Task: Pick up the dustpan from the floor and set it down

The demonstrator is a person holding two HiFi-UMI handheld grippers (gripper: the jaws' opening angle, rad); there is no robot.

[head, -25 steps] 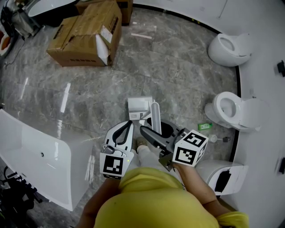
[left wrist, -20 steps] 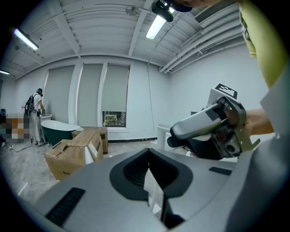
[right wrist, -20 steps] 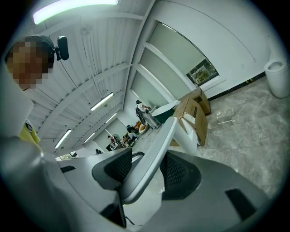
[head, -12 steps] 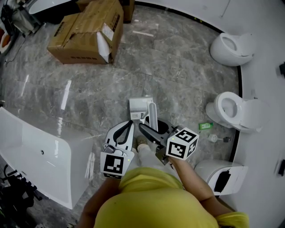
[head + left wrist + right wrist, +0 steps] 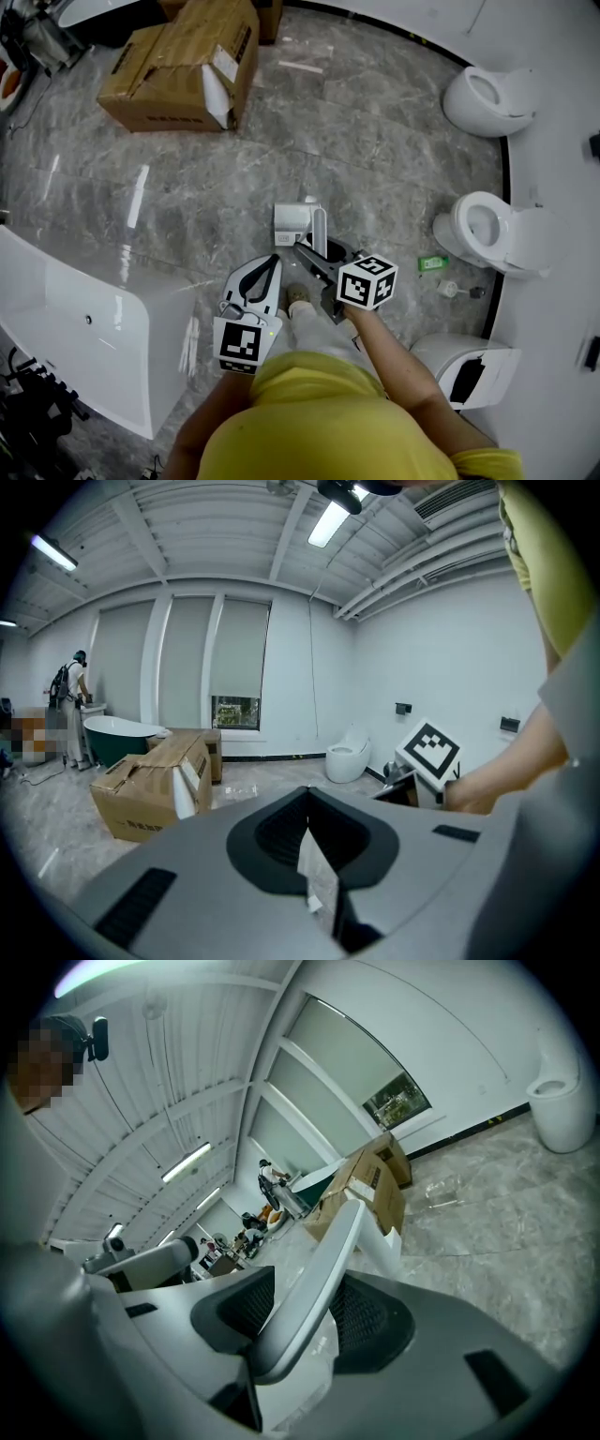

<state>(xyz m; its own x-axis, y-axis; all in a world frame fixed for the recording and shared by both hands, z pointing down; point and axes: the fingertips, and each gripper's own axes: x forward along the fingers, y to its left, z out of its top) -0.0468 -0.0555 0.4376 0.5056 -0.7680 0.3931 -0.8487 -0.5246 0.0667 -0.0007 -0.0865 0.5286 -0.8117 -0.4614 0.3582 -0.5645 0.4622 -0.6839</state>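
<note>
The white dustpan (image 5: 292, 223) is low over the grey marble floor (image 5: 187, 187), just ahead of the person's shoe (image 5: 298, 298); floor contact cannot be told. The right gripper (image 5: 309, 258) clamps its handle (image 5: 323, 1269). The left gripper (image 5: 265, 274) is closed on nothing.

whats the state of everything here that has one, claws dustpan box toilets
left claw: shut, jaws together
right claw: shut on the dustpan's handle
dustpan: held by its handle, pan end pointing away from the person; can't tell if it touches the floor
cardboard box: on the floor, one side flap hanging open
near toilet: bowl uncovered
far toilet: bowl uncovered
</note>
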